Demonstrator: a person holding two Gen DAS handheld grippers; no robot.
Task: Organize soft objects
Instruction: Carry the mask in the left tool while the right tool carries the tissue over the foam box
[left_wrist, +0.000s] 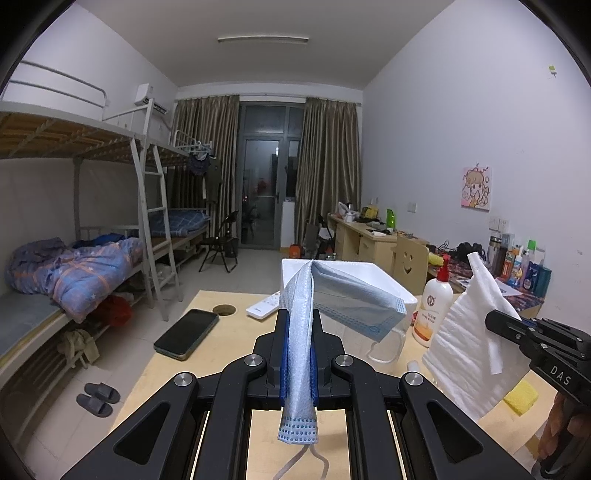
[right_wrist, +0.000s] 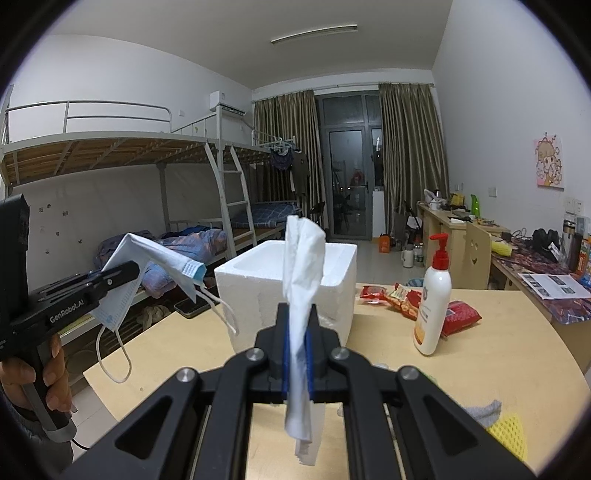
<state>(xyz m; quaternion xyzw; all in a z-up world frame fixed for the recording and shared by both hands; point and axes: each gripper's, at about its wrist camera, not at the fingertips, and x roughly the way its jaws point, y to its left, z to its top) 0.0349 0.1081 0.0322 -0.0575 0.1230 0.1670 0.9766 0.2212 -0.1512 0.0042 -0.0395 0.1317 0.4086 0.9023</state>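
Note:
My left gripper (left_wrist: 298, 343) is shut on a blue face mask (left_wrist: 354, 299), which stands up between the pads and drapes to the right, its ear loops hanging. My right gripper (right_wrist: 297, 343) is shut on a white paper towel (right_wrist: 301, 258) that rises above the pads and hangs below them. A white foam box (right_wrist: 280, 291) stands open just beyond both grippers on the wooden table (right_wrist: 461, 369). In the right wrist view the left gripper (right_wrist: 136, 267) with the mask (right_wrist: 155, 258) is at the left; in the left wrist view the right gripper (left_wrist: 491, 321) with the towel (left_wrist: 469, 336) is at the right.
A lotion pump bottle (right_wrist: 432, 306) and red snack packets (right_wrist: 402, 299) stand right of the box. A phone (left_wrist: 186, 334) and a white remote (left_wrist: 264, 304) lie to its left. A yellow sponge (left_wrist: 521, 397) and a grey cloth (right_wrist: 484, 411) lie near the table's front right.

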